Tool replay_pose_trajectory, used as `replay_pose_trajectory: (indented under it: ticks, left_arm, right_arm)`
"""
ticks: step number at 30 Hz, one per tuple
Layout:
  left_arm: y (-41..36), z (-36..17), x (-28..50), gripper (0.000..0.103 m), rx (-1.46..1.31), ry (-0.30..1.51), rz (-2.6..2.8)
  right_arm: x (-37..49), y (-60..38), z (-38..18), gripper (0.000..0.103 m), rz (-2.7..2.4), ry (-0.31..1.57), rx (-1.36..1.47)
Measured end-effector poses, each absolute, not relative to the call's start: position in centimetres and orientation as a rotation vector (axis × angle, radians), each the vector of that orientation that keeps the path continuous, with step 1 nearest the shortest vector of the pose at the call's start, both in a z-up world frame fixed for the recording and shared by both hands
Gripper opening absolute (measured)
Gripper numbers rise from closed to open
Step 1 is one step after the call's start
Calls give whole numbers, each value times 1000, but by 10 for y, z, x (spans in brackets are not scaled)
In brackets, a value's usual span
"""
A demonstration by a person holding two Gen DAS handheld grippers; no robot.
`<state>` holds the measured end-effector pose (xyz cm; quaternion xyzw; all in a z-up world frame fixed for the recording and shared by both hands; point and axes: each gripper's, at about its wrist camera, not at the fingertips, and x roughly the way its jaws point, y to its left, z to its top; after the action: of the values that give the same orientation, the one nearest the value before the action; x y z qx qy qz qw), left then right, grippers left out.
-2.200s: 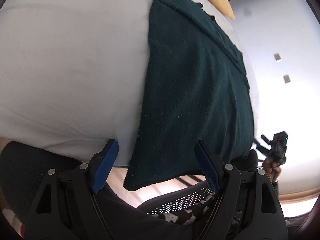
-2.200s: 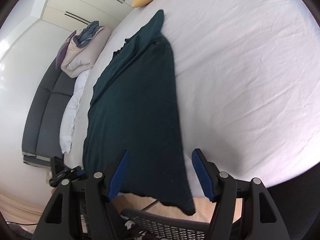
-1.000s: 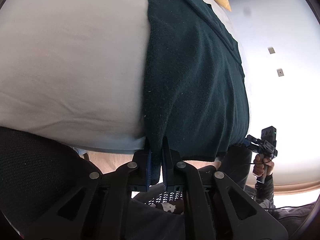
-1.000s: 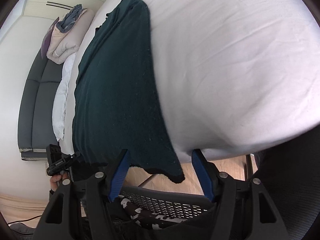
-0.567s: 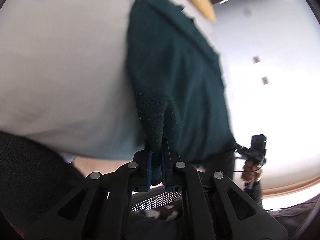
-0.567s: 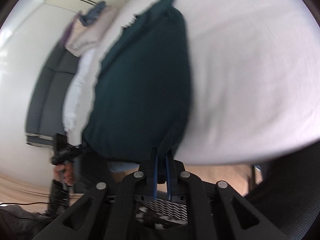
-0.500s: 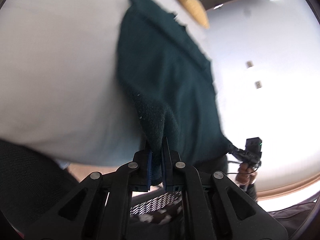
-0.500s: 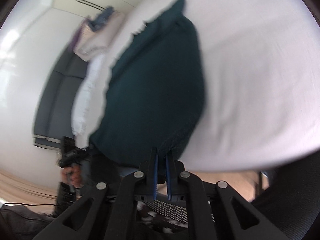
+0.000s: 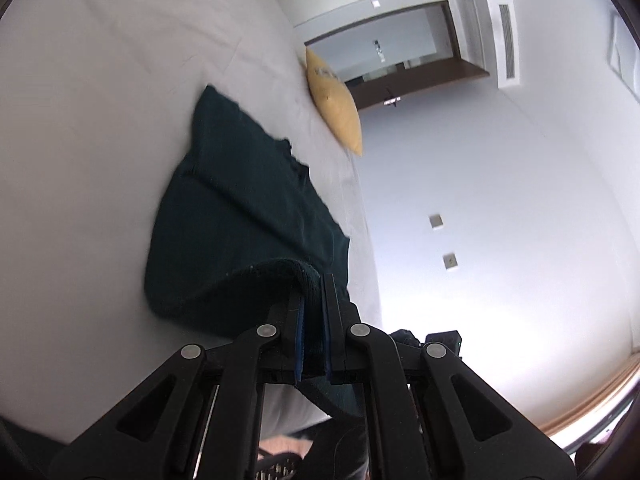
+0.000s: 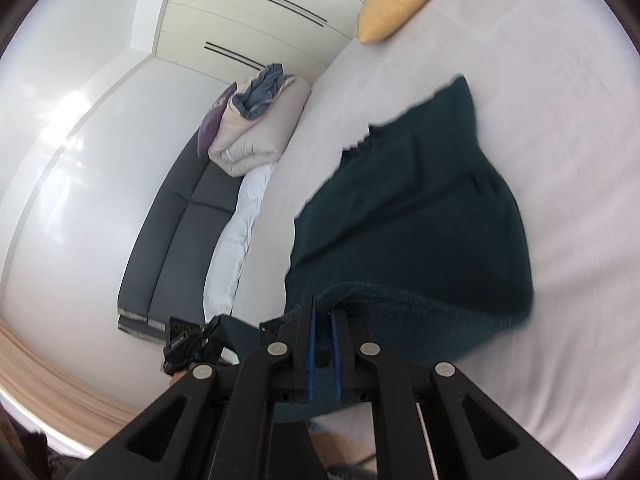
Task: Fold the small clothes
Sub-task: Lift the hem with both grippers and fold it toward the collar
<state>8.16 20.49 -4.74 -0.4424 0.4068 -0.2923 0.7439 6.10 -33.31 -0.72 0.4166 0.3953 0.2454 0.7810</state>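
Observation:
A dark green garment lies lengthwise on the white bed. My left gripper is shut on its near hem corner, lifted above the bed so the cloth curls over toward the far end. In the right wrist view the same garment shows, and my right gripper is shut on the other near hem corner, also raised. The near part of the garment arches up between the two grippers.
A yellow pillow lies at the bed's far end; it also shows in the right wrist view. A pile of folded bedding sits on a dark sofa beside the bed. White wall lies past the bed's other side.
Both grippers closed on the hem corners hanging over the bed's near edge, then lifted and carried them forward over the bed, so the near part of the garment now folds up and over.

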Motion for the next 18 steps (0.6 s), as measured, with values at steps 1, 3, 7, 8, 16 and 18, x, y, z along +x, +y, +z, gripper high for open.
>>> replay_pose_trajectory:
  ticks: [1, 3, 7, 8, 16, 18]
  left_arm:
    - [206, -46, 92, 5, -973, 884, -632]
    - [208, -43, 116, 5, -987, 871, -623]
    - [205, -37, 170, 5, -988, 859, -594]
    - [203, -36, 184, 5, -987, 862, -587]
    - [191, -50, 296, 5, -981, 890, -515]
    - [188, -60, 319, 5, -969, 910, -485]
  right_arm:
    - [72, -334, -5, 8, 520, 849, 903]
    - [99, -337, -3, 8, 495, 839, 927]
    - [149, -348, -7, 8, 431, 807, 980]
    - [158, -349, -9, 8, 423, 805, 989]
    - [251, -366, -34, 8, 324, 794, 1031]
    - [271, -372, -46, 8, 289, 805, 1050]
